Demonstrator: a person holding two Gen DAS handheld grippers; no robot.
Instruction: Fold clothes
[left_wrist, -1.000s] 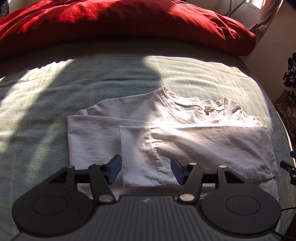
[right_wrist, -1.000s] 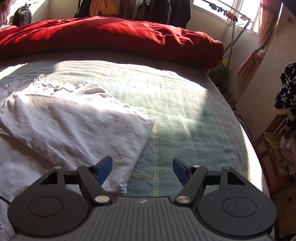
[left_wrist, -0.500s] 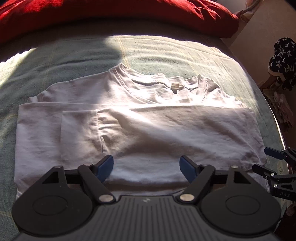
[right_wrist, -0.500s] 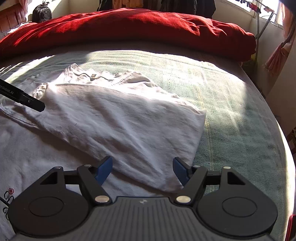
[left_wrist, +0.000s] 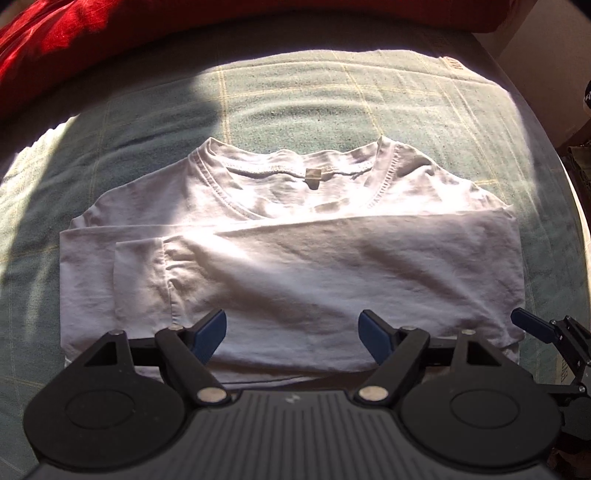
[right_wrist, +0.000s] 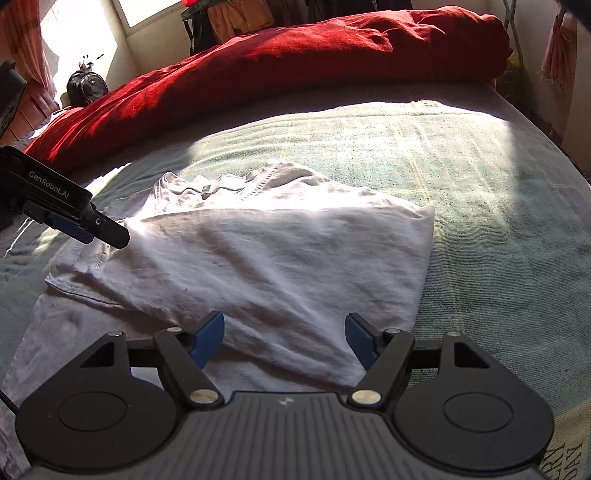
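The white cotton T-shirt (left_wrist: 295, 266) lies part-folded, sleeves crossed inward, on the green checked bed blanket (left_wrist: 332, 99); left claw (left_wrist: 293, 334) and right claw (right_wrist: 284, 334) hover wide open, holding nothing; likely next, gripping its near hem.

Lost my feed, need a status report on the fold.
Left tool open, right tool open, both empty. White T-shirt flat on green blanket, sides folded in. Nothing in the way.

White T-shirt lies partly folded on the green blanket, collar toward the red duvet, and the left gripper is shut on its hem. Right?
Not quite. The left gripper is open, holding nothing, as the left wrist view shows. The rest stands: the white T-shirt lies partly folded on the green blanket, collar toward the red duvet.
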